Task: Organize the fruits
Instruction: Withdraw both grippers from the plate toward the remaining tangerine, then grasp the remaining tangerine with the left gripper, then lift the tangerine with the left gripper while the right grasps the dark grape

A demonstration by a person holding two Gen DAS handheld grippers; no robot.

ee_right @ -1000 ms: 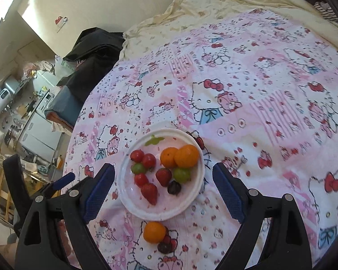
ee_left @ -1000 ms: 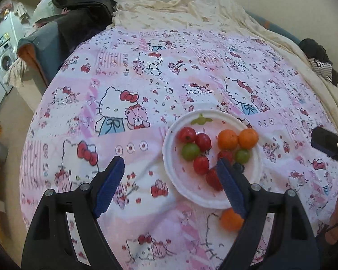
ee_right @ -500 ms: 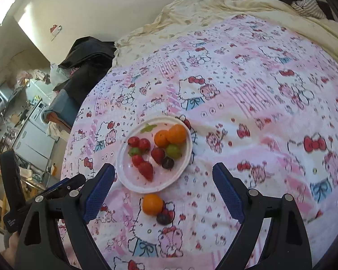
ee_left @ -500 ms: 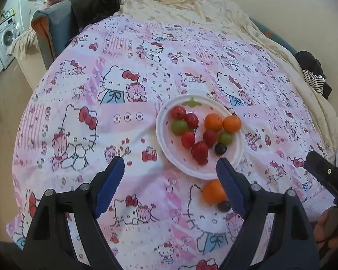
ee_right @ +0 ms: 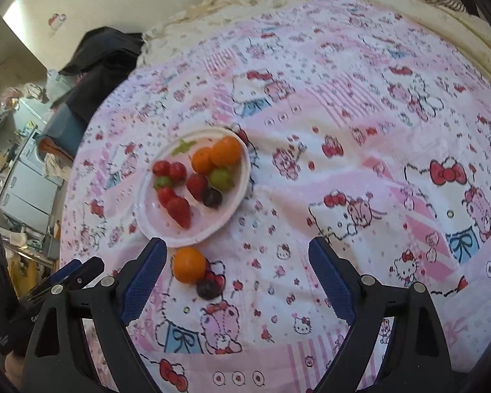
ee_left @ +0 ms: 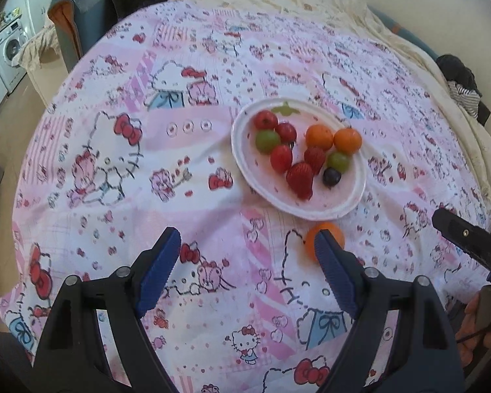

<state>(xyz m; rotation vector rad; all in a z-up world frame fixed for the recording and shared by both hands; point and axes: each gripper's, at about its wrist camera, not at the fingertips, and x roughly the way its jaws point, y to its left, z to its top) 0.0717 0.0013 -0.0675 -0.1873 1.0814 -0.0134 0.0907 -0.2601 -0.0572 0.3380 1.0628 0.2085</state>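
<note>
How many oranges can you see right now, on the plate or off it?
3. Two oranges sit touching at the plate's far side; the third orange lies on the bedsheet just off its near rim. None looks hidden.

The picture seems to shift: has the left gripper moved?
Yes. The left gripper has backed away from the plate, which now sits farther up the view and looks smaller.

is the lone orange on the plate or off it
Off. The lone orange lies on the bedspread just outside the plate rim, beside a dark grape; both grippers hang open above, holding nothing.
</note>
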